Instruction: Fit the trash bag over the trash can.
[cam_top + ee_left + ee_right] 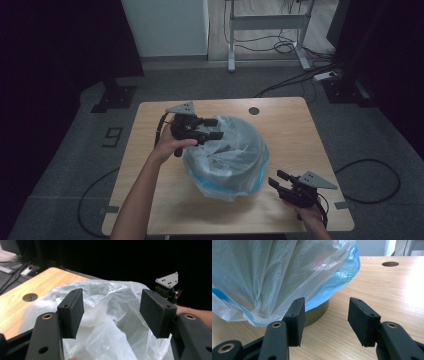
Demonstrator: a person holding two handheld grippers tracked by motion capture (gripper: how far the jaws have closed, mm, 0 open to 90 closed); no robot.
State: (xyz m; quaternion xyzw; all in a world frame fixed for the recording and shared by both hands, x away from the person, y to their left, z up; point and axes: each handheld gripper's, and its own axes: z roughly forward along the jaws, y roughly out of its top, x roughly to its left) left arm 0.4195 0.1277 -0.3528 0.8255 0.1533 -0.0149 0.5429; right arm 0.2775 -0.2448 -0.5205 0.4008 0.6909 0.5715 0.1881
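Note:
A round bin lined with a thin, translucent plastic bag [227,157] stands in the middle of the wooden table [290,125]. The bag's blue-tinted skirt hangs over the bin's sides, and only the olive base [318,312] of the bin shows. My left gripper [218,128] hovers over the bag's far left rim, level, its jaws open. In the left gripper view, the crumpled bag [107,337] lies beyond the left gripper [112,312] with nothing pressed between its pads. My right gripper [275,179] rests low at the bin's near right, open, pointing at the bag [274,277]. Bare table shows between the right gripper's [325,320] jaws.
A round cable hole [254,110] sits near the table's far edge. Beyond the table are grey carpet, cables and a desk frame [267,22]. Dark curtains stand on both sides. Bare wood lies right of and in front of the bin.

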